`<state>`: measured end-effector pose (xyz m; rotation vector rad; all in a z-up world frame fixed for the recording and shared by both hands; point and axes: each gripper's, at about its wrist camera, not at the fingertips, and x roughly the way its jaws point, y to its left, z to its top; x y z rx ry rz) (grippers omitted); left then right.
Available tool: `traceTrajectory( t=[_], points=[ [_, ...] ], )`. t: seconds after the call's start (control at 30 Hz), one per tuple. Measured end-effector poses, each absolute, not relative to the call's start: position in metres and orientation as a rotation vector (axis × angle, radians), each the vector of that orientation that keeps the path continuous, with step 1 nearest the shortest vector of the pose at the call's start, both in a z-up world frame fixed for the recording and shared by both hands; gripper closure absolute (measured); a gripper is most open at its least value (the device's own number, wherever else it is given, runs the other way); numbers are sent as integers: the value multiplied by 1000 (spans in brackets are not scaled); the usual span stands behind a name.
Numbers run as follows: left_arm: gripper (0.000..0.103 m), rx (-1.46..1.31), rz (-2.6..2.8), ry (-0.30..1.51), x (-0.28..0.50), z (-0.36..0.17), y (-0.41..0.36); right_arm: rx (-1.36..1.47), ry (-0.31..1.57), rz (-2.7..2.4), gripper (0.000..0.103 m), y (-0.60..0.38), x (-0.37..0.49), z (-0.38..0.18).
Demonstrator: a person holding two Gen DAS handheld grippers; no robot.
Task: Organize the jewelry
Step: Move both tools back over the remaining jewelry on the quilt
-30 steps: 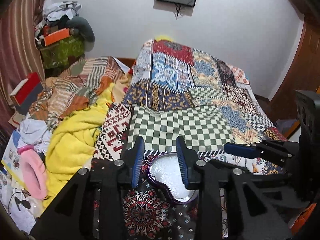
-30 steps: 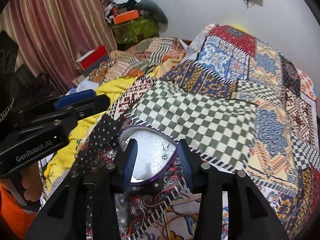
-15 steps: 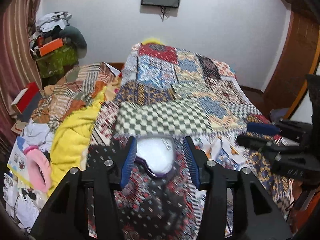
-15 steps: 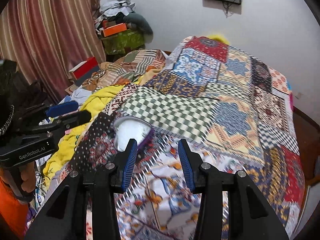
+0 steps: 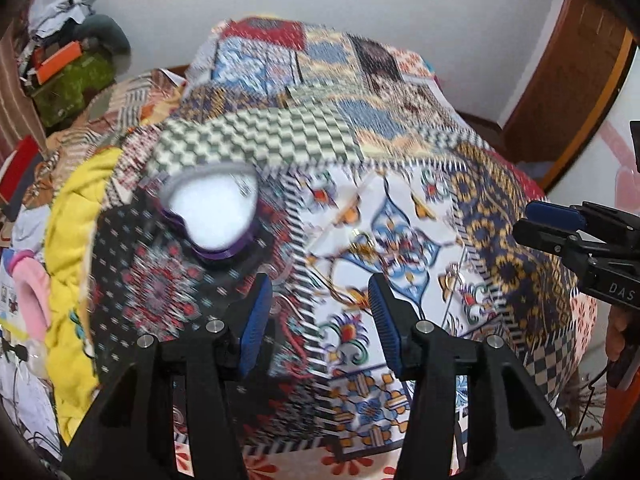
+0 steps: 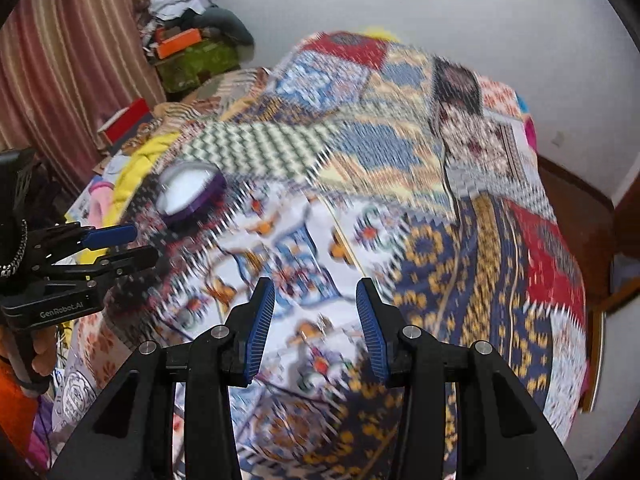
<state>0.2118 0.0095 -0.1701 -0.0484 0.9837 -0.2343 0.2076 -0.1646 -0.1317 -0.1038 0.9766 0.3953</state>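
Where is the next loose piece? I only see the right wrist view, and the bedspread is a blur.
Observer: The left wrist view shows a small gold piece on a white patch of the bedspread, just ahead of the open left gripper.
Operator: Touching the box?
Observer: No. It lies apart, to the right of the purple box, which looks heart-shaped from there.
Operator: Anything inside?
Observer: Faint marks on the white lining near the far rim, too blurred to name.
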Motion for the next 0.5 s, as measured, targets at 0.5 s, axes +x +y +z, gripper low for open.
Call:
traceTrajectory(
  t=[0.5],
  points=[
    [54, -11, -287, 1120, 229, -227, -27, -48, 1135, 445, 64, -168, 201, -190]
  ],
)
